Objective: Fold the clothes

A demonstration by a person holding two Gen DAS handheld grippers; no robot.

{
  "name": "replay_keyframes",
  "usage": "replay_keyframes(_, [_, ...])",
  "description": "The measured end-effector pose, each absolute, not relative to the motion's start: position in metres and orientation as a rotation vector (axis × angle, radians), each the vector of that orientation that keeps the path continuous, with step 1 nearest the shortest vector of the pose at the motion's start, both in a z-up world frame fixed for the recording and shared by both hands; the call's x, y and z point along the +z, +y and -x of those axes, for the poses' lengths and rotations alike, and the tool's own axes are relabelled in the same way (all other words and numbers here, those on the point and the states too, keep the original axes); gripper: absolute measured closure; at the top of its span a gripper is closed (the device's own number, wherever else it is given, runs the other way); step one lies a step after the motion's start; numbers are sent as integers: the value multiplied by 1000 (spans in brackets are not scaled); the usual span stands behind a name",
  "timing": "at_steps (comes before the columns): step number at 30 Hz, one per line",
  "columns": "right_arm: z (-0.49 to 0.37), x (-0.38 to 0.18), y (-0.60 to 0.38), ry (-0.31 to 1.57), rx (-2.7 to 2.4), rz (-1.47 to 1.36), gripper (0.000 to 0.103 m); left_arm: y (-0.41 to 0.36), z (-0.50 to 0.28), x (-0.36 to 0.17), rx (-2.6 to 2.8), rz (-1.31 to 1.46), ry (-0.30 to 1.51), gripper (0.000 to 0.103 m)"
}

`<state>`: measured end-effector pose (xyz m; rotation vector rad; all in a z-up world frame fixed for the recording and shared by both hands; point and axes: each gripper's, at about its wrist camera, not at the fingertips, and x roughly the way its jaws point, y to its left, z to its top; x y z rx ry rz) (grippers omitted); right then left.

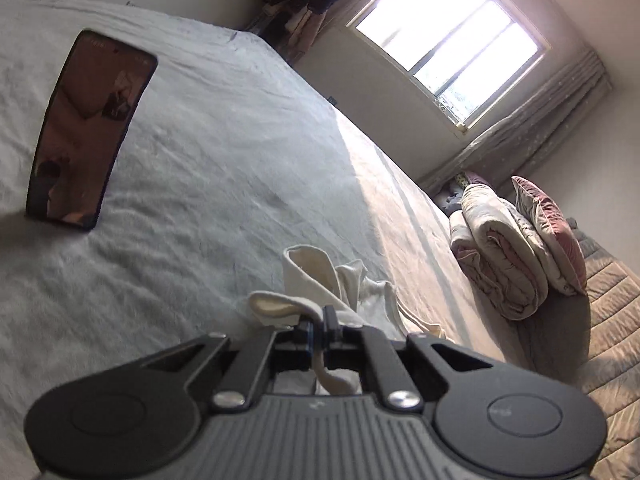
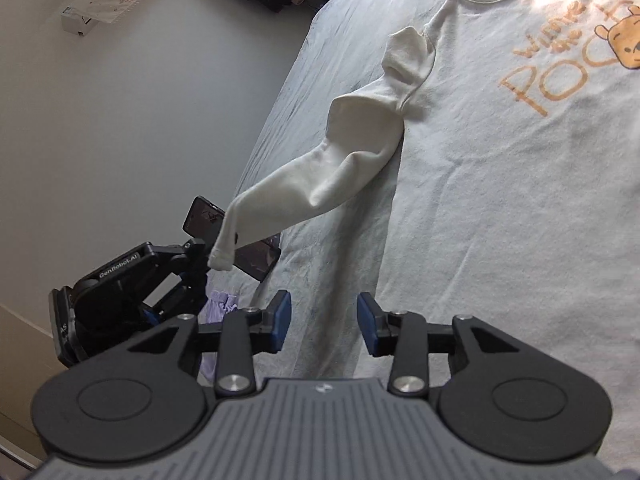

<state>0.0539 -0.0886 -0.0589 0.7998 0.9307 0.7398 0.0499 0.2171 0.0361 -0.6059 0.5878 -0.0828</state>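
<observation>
Here, cream T-shirt [image 2: 500, 152] flat on bed [image 2: 320, 240], orange lettering, sleeve [image 2: 320, 176] lifted.

The left gripper [image 1: 319, 326] sits low and near, its jaws pinched together on a fold of the cream garment [image 1: 344, 284], which bunches just beyond the fingertips with a strip hanging down between the fingers. It lies on a pale grey bed sheet [image 1: 208, 152]. To the far left a dark phone [image 1: 90, 128] rests on the sheet. At right a rolled quilt [image 1: 500, 256] leans beside what looks like a pink pillow [image 1: 548, 216]. A bright window [image 1: 448, 44] fills the far wall.
</observation>
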Motion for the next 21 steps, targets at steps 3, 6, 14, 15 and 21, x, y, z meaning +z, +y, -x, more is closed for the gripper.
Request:
replay_keyframes(3, [-68, -56, -104, 907, 695, -784, 58, 235, -74, 66, -56, 382, 563, 99])
replay_keyframes(6, [-82, -53, -112, 878, 652, -770, 58, 246, -102, 87, -37, 271, 551, 99])
replay_keyframes(14, [-142, -42, -103, 789, 579, -707, 58, 270, -152, 113, 80, 100, 498, 99])
replay_keyframes(15, [-151, -41, -102, 777, 569, -699, 58, 275, -157, 114, 98, 90, 491, 99])
replay_keyframes(21, [-197, -47, -83, 748, 548, -698, 58, 304, -187, 115, 163, 114, 480, 99])
